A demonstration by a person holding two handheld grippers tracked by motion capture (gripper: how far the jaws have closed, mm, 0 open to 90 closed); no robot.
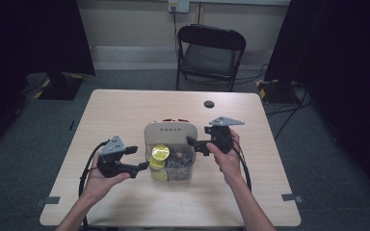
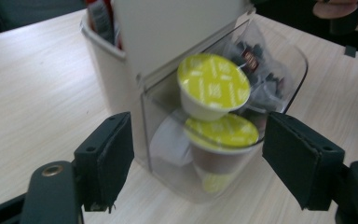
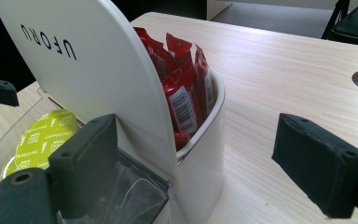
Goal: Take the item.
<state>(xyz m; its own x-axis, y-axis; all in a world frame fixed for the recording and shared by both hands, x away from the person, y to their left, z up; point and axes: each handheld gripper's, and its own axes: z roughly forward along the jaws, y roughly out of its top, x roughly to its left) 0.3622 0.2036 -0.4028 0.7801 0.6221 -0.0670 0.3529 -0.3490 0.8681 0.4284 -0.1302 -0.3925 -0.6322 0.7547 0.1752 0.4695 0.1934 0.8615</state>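
Both hands flank the organizer box mid-table — left hand-held gripper spread, empty; right hand-held gripper spread, straddling its white wall.

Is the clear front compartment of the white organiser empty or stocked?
Stocked: the clear front compartment holds two yellow-lidded coffee capsules, stacked, and a dark foil packet beside them.

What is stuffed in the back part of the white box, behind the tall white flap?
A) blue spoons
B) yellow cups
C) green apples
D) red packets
D: the right gripper view shows red packets standing upright in the back part of the white box, behind its tall flap.
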